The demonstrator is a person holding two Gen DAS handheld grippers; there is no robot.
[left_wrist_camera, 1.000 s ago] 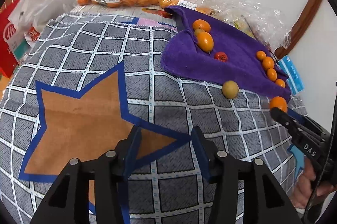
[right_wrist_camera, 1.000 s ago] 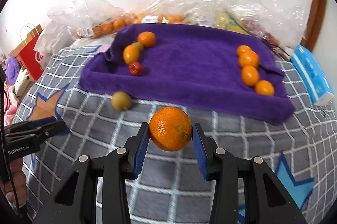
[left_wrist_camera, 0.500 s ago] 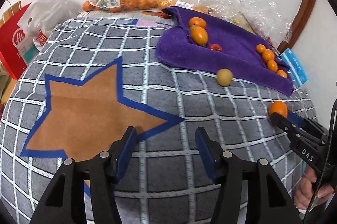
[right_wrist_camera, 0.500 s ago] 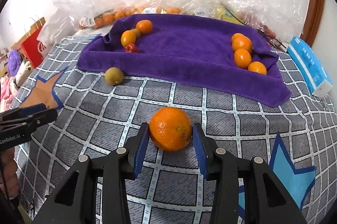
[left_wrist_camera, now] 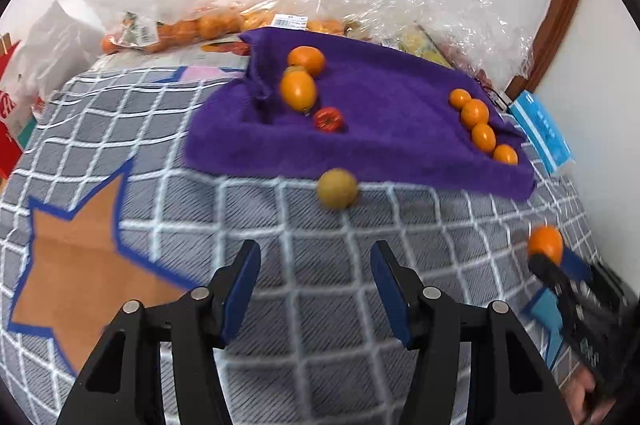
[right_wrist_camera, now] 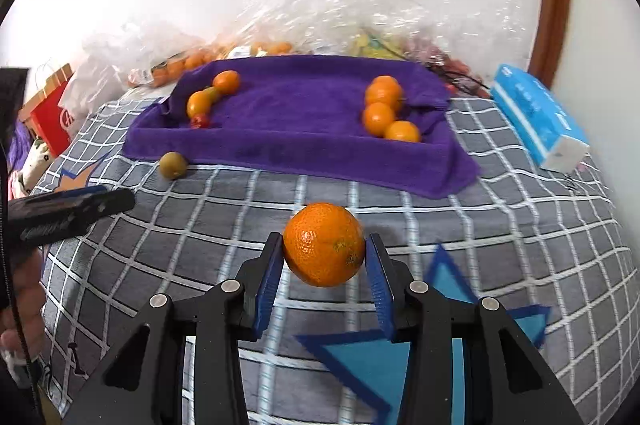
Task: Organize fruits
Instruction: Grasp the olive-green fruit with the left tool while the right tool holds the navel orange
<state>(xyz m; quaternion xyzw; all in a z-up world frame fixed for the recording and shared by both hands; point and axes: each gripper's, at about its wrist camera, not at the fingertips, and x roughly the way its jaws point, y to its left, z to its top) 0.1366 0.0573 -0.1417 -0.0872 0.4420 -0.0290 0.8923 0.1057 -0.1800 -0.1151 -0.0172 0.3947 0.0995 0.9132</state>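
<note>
My right gripper [right_wrist_camera: 324, 239] is shut on a large orange [right_wrist_camera: 324, 245], held above the grey checked blanket [right_wrist_camera: 224, 225], short of the purple towel [right_wrist_camera: 296, 121]. On the towel's right side sits a row of small oranges [right_wrist_camera: 380, 105]. At its left lie two oranges [left_wrist_camera: 298, 89] and a red tomato [left_wrist_camera: 328, 119]. A yellow-green round fruit [left_wrist_camera: 337, 188] rests on the blanket just before the towel's front edge. My left gripper [left_wrist_camera: 316, 281] stands open and holds nothing, a little short of that fruit. The right gripper with its orange [left_wrist_camera: 546, 243] shows at the left view's right edge.
Clear plastic bags of fruit [left_wrist_camera: 180, 25] are piled against the wall behind the towel. A blue tissue pack [right_wrist_camera: 536, 121] lies to the towel's right by a brown door frame. A red paper bag [right_wrist_camera: 52, 113] stands at the far left.
My right gripper has drawn back from the towel with the orange still in it. My left gripper has swung right, so the yellow-green fruit now lies ahead of its fingers.
</note>
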